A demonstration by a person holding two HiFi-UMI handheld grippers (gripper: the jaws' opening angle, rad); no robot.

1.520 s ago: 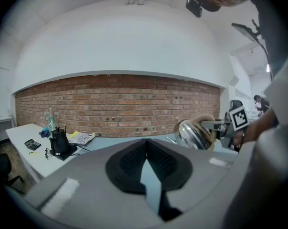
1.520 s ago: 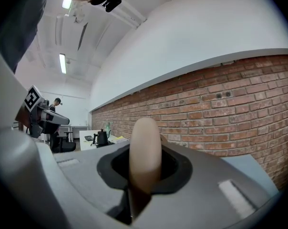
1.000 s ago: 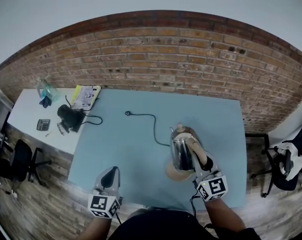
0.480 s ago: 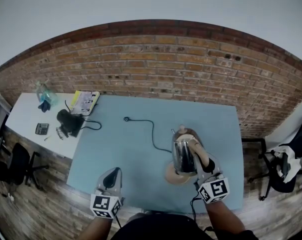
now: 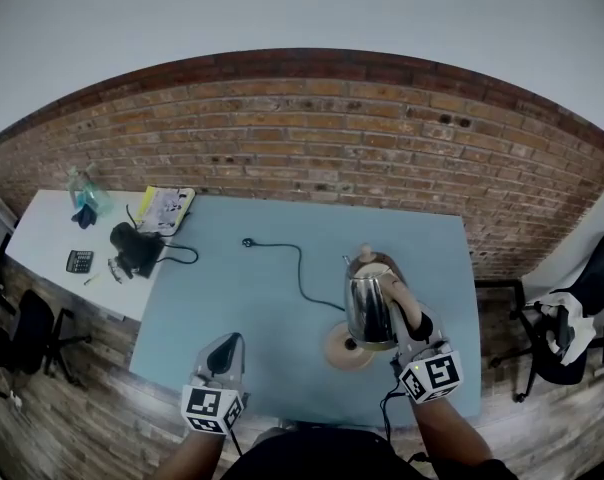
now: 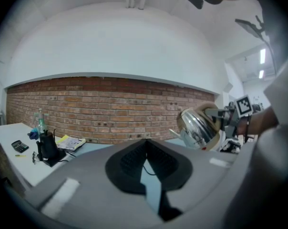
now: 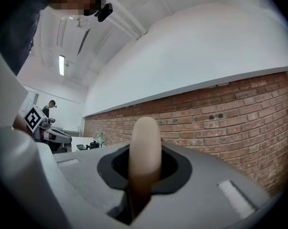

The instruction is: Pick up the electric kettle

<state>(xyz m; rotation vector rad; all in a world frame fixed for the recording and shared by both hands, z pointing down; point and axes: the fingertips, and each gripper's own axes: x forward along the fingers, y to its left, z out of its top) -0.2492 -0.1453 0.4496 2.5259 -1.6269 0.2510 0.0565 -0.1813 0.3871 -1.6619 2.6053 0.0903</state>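
Left gripper (image 5: pixel 222 346) sits near the front edge of the blue table (image 5: pixel 232 288): jaws pressed together at the tips, nothing between them.

Right gripper (image 5: pixel 407 326) is pinching the kettle's beige handle (image 7: pixel 144 149). The right gripper view shows the handle filling the gap between the pads.

Electric kettle (image 5: pixel 370 308) hangs in the air off that handle. It is clear of its round base (image 5: pixel 342 349), which lies just beside and below it on the table with the centre connector exposed. The body tilts a bit, spout away from the gripper.

Handling, my read: rigid polished steel shell, slippery, so don't clamp the body. The handle is the only sane grip point. It is smooth and round, so it may rotate in the pads. The load sits off to one side of the grip, so expect a spout-down swing. Can't tell the fill level; assume heavy.

Further out, the cord (image 5: pixel 304 273) runs from the base to a loose plug (image 5: pixel 248 242). Brick wall (image 5: pixel 312 138) behind.
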